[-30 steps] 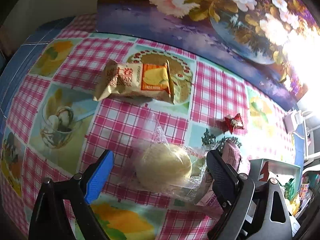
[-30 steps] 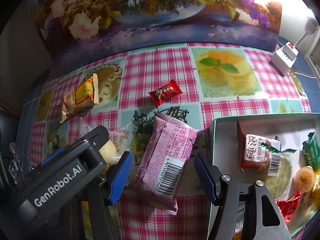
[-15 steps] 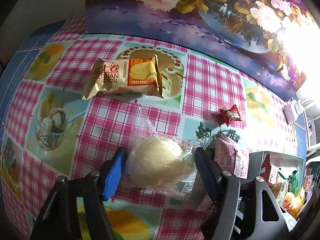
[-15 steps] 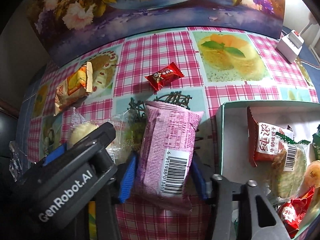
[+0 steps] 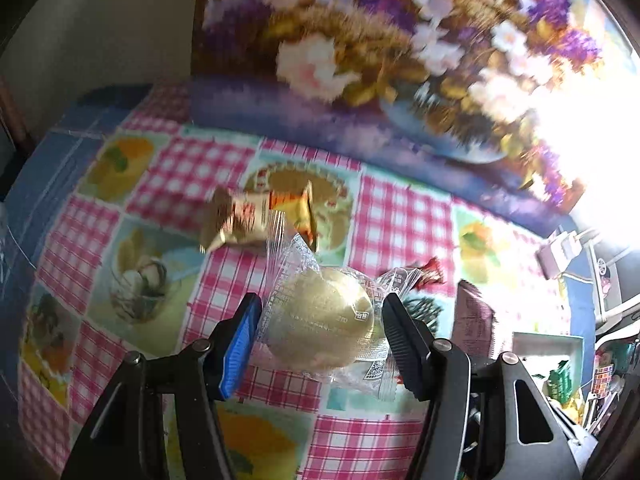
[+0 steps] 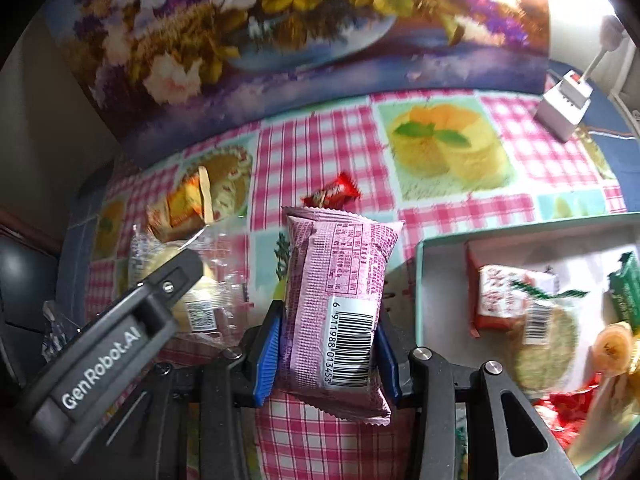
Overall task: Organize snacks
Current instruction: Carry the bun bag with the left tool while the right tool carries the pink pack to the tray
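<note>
A pale round bun in a clear wrapper (image 5: pixel 320 320) sits between the fingers of my left gripper (image 5: pixel 320 308), raised off the checked tablecloth. Those jaws are closing, pads pressing the wrapper's sides. My right gripper (image 6: pixel 329 312) grips a pink snack packet (image 6: pixel 340 260) with a barcode, also lifted; its jaws are still closing on it. A white tray (image 6: pixel 424 280) with several snacks lies to the right. On the cloth lie a golden roll packet (image 5: pixel 256 216) and a small red candy (image 6: pixel 332 194).
A floral picture board (image 6: pixel 280 40) stands along the table's back edge. A white plug adapter (image 6: pixel 564 100) with a cable sits at the far right. The left gripper's body (image 6: pixel 120 320) fills the right wrist view's lower left, close beside the pink packet.
Both grippers have shut on their snacks and risen. The bun and the pink packet have left the cloth, and the table looks farther away in both views.
</note>
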A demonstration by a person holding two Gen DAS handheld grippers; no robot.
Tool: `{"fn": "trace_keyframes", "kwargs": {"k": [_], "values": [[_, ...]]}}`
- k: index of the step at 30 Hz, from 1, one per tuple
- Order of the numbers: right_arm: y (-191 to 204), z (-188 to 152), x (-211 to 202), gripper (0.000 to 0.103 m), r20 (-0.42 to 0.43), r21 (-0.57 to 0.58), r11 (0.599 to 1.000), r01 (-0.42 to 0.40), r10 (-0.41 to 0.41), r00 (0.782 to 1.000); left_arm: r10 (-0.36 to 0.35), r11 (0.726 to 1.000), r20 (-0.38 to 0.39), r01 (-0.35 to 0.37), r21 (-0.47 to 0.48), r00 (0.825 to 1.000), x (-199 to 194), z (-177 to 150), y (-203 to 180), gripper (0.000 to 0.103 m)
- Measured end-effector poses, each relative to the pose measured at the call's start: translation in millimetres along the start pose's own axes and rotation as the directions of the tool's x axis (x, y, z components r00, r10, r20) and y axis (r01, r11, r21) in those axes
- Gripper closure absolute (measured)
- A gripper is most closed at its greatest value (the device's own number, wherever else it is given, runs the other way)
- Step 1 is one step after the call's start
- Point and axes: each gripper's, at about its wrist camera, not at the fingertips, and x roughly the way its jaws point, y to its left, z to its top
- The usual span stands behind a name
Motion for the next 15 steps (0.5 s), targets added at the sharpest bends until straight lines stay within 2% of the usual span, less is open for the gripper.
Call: {"fn": "trace_keyframes", "kwargs": {"k": [8,15], "values": [[-42,9,-44,0.058,0.072,0.074,0.995,0.070,-0.075,0.995,-0.071,0.995,0.076,0.066,0.070,0.995,-40,0,-39,0.040],[-101,17,-74,0.058,0.114,0.206,0.968,0.142,-0.168,0.979,-0.122,0.977,0.018,0.117,0.177,0.992,-32,-13,-88,0.040]]}}
